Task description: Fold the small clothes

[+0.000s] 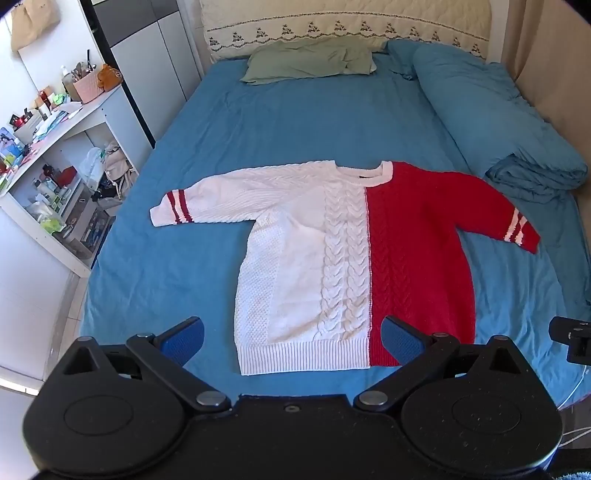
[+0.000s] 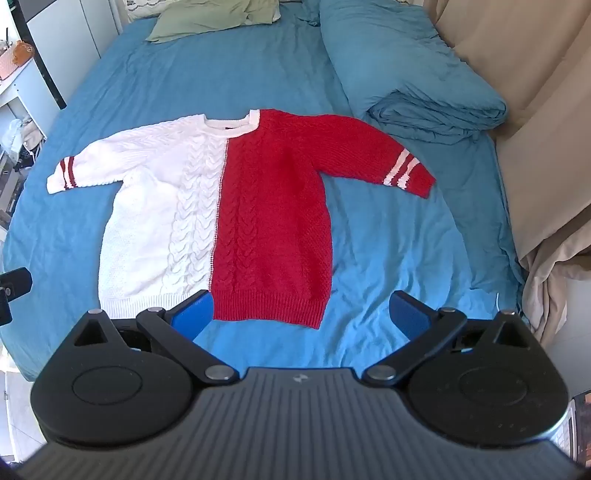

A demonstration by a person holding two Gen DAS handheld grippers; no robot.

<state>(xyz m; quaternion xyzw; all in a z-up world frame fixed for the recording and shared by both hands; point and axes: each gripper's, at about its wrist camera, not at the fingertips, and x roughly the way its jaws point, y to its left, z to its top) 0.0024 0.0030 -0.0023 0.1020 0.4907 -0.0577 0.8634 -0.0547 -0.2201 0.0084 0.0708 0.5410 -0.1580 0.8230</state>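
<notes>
The left gripper (image 1: 293,341) hangs above the near edge of the bed with its jaws spread wide, holding nothing; its blue pads (image 1: 184,339) frame the white half of the sweater's hem, and whether the right-hand pad touches the knit cannot be told. The right gripper (image 2: 301,314) is likewise spread wide and empty, its pads (image 2: 408,314) bracketing the red half of the hem, the one at 9 o'clock overlapping the seam between the colours. The sweater (image 1: 354,258) lies flat and face up in the middle of the blue bedsheet (image 1: 166,266), collar toward 12 o'clock, hem toward 6 o'clock, both sleeves stretched out: the white sleeve (image 1: 184,206) with red stripes reaches toward 9 o'clock, the red sleeve (image 2: 388,158) with white stripes toward 3 o'clock. Open sheet surrounds the garment on every side, with broad room at 9 o'clock and at 12 o'clock, and a narrower strip before the hem. A rolled blue duvet (image 2: 417,85) lies along the bed at 1 to 2 o'clock, its folded end near the red cuff but apart from it. A green pillow (image 1: 310,61) rests at 12 o'clock against the quilted headboard (image 1: 347,26). A cluttered white shelf unit (image 1: 62,155) stands beside the bed at 9 to 10 o'clock, and a beige curtain (image 2: 535,129) hangs along the 3 o'clock side.
</notes>
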